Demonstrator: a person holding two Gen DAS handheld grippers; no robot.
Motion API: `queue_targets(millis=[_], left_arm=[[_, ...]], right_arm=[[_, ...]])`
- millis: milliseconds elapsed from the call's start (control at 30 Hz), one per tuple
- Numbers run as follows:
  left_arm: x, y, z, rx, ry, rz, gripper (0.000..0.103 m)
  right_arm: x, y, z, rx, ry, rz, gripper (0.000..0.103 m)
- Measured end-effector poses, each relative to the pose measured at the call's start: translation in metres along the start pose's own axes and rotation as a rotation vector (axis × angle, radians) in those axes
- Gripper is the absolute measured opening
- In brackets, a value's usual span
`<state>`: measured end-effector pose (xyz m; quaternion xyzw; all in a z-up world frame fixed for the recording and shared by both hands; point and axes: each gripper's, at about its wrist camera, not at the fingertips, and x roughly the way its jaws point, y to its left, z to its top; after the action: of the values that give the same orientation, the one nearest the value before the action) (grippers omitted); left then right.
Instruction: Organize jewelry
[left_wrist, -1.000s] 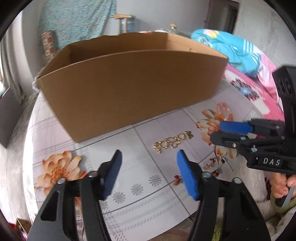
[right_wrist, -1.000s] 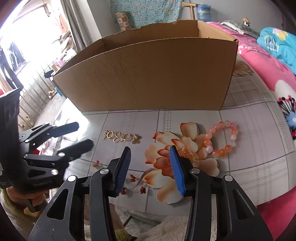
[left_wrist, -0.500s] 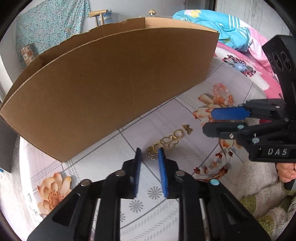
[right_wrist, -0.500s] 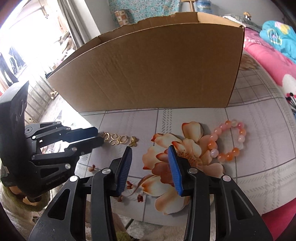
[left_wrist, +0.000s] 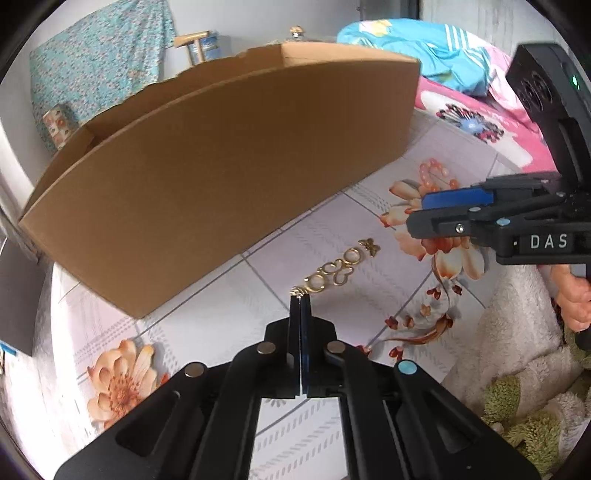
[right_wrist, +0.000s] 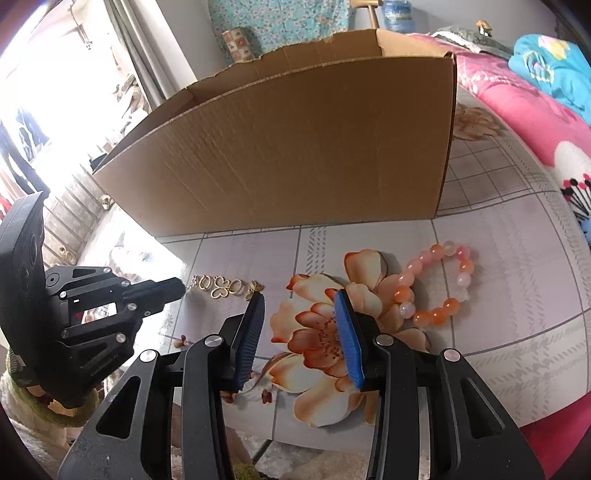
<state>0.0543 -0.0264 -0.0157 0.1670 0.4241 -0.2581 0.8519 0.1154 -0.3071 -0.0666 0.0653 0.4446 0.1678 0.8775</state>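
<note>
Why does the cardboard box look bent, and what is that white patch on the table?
Left wrist view: the fisheye lens bows the straight cardboard box into a curve, and the corners go dark. Right wrist view: daylight from the window is overexposed and glares off the tablecloth beside the left gripper; the gold chain and bead bracelet stay sharp.

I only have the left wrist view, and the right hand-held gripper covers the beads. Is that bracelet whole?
Observer: Yes. The right wrist view shows the bracelet as a closed loop, flat on the table, touching nothing else.
Operator: Is the right one holding anything?
Observer: No. The right hand-held gripper is open over the printed flower, nothing between its fingers.
Operator: And my left?
Observer: From that side the left hand-held gripper is shut, tip at the end of the chain; a pinch can't be confirmed.
</note>
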Motion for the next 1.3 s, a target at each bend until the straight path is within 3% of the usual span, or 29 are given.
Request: queue_targets(millis=[233, 600, 667, 833, 1200, 1300], left_arm=[[-0.022, 0.018, -0.006, -0.097, -0.051, 0.004, 0.000], [-0.035, 0.039, -0.016, -0.217, -0.103, 0.006, 0.000], [-0.034, 0.043, -0.020, -0.235, -0.103, -0.001, 0.000], [-0.030, 0.049, -0.027, -0.260, -0.101, -0.019, 0.000], [-0.025, 0.059, -0.031, -0.284, -0.106, -0.045, 0.000], [-0.025, 0.061, -0.032, -0.287, -0.109, -0.047, 0.000]], right_arm=[[-0.016, 0.003, -0.003, -0.037, -0.025, 0.027, 0.037], [0.001, 0.066, -0.005, -0.243, 0.010, 0.119, 0.037], [0.010, 0.075, -0.007, -0.268, 0.034, 0.128, 0.032], [0.030, 0.086, -0.006, -0.298, 0.073, 0.085, 0.025], [0.034, 0.104, 0.002, -0.367, 0.051, -0.042, 0.021], [0.036, 0.110, 0.004, -0.388, 0.048, -0.056, 0.016]])
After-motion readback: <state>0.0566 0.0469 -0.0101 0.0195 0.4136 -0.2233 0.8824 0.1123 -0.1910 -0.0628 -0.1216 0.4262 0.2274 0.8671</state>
